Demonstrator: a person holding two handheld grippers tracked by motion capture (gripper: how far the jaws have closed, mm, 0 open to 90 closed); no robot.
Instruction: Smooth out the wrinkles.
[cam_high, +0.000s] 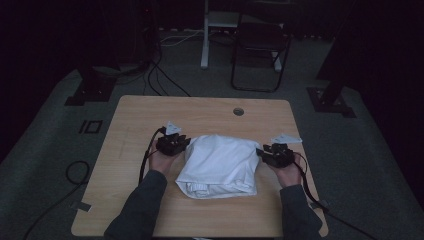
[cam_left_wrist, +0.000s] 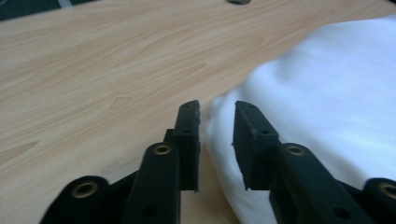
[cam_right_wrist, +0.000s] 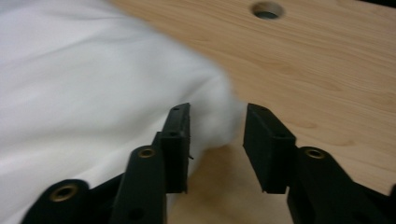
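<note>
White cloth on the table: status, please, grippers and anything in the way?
Left gripper and right gripper open, one at each side. Folded white cloth flat on table, not gripped. Nothing in the way.

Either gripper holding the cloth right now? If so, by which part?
Nothing is held. The left gripper and right gripper both stand open at opposite edges of the folded white cloth, pads not pressing it.

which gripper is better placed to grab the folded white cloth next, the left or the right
Right, narrowly. The right gripper has the folded white cloth's corner between its open jaws, while the left gripper sits at the cloth's edge, jaws open over its fringe.
</note>
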